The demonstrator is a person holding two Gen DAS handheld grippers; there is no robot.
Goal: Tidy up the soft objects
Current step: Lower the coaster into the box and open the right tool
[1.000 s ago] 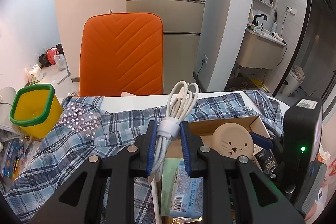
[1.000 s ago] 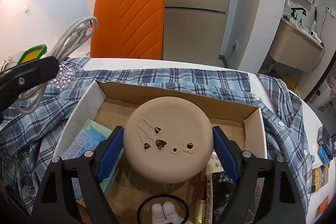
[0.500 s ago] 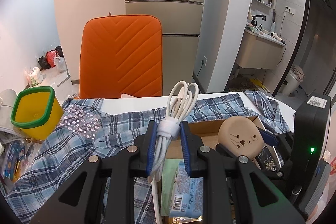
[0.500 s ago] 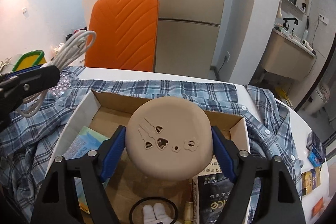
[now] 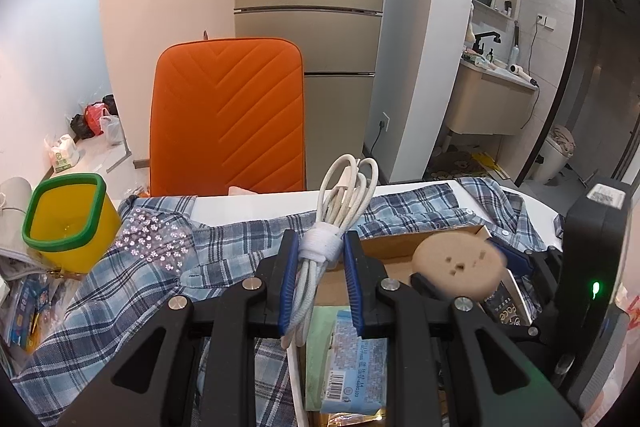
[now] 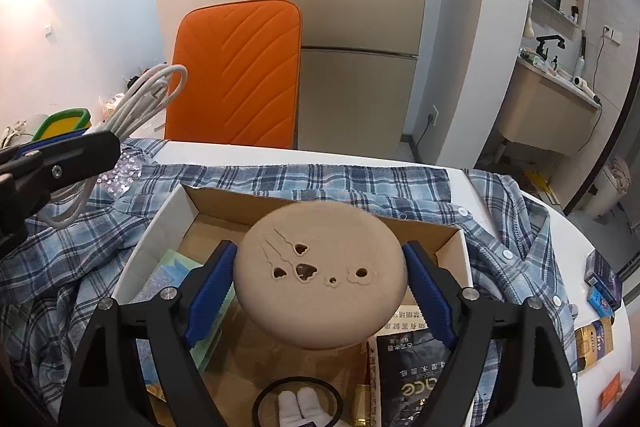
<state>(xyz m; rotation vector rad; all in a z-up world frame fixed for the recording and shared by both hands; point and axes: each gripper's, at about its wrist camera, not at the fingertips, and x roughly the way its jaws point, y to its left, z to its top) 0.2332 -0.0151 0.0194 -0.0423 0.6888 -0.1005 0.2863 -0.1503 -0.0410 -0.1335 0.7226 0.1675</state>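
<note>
My left gripper [image 5: 320, 247] is shut on a coiled white cable [image 5: 344, 195] bound with a white strap, and holds it up over a blue plaid shirt [image 5: 128, 287]. My right gripper [image 6: 320, 263] has a round beige soft pad [image 6: 320, 275] with small cut-out shapes between its blue pads. The pads touch its sides as the jaws are opening, and the pad hangs above an open cardboard box [image 6: 320, 201]. The left wrist view shows the same pad [image 5: 460, 267] blurred at the right. The left gripper [image 6: 60, 155] and cable [image 6: 148, 99] appear at the left of the right wrist view.
The box holds tissue packs [image 5: 352, 359], a black sachet [image 6: 416, 375] and a black ring [image 6: 298, 403]. It rests on the plaid shirt [image 6: 360, 179] spread over a white table. A yellow bin [image 5: 68, 219] stands at the left. An orange chair [image 5: 228, 115] is behind. Small packets [image 6: 600, 283] lie at the right.
The beige pad has turned a little with the right gripper: its cat face no longer shows in the left wrist view, where it is now blurred. The left gripper and cable have stayed put.
</note>
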